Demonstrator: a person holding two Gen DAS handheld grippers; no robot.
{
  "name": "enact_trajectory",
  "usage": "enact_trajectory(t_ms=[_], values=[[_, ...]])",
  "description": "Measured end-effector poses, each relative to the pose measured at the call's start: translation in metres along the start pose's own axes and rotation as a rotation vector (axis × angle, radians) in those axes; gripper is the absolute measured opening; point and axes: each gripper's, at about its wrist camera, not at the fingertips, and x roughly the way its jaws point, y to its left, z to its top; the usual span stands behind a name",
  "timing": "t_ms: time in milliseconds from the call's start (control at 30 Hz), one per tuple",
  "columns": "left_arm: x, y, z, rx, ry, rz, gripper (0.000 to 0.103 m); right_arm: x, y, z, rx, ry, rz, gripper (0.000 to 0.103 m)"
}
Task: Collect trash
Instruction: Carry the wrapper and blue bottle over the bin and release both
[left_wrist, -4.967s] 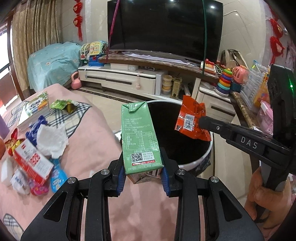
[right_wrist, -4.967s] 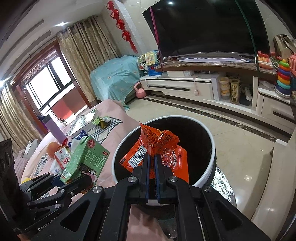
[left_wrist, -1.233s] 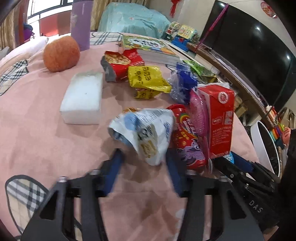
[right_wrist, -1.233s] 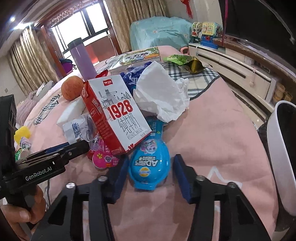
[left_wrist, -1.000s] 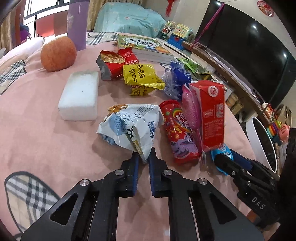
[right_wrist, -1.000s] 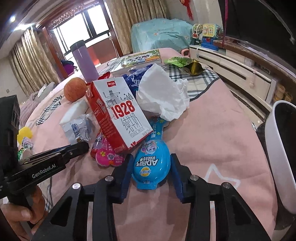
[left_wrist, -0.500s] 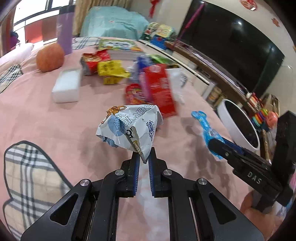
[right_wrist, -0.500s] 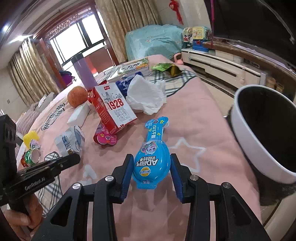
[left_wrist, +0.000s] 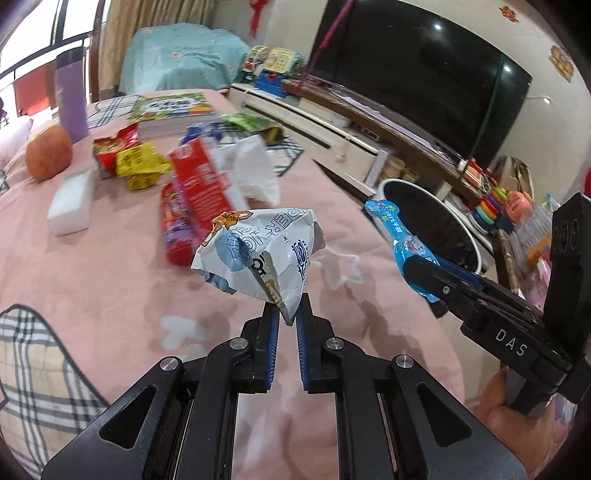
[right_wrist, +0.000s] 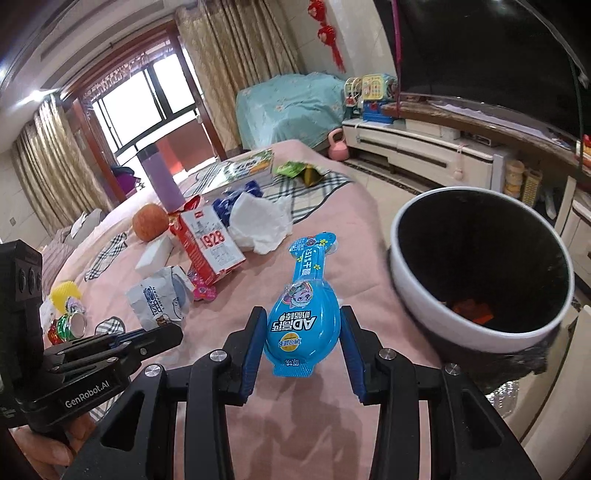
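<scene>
Left claw (left_wrist: 286, 317) pinches one white wrapper (left_wrist: 258, 254) above the table (left_wrist: 110, 295); right claw (right_wrist: 303, 343) clamps one blue packet (right_wrist: 304, 317) beside one bin (right_wrist: 480, 266). One red carton (right_wrist: 210, 243) lies on the table.

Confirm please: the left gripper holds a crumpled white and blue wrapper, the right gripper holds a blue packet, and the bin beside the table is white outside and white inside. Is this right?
One detail is wrong. The bin is white outside but black inside, as the right wrist view shows. The left gripper does hold the crumpled white and blue wrapper, and the right gripper holds the blue packet.
</scene>
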Motion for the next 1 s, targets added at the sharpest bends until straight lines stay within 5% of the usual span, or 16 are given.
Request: enact_trajectory(t_ms=[1000], values=[[0.049,-0.106,0.032,0.191,0.069,-0.085,0.009,-0.040,-0.105,0.015,0.148,-0.080,-0.135,0.040]])
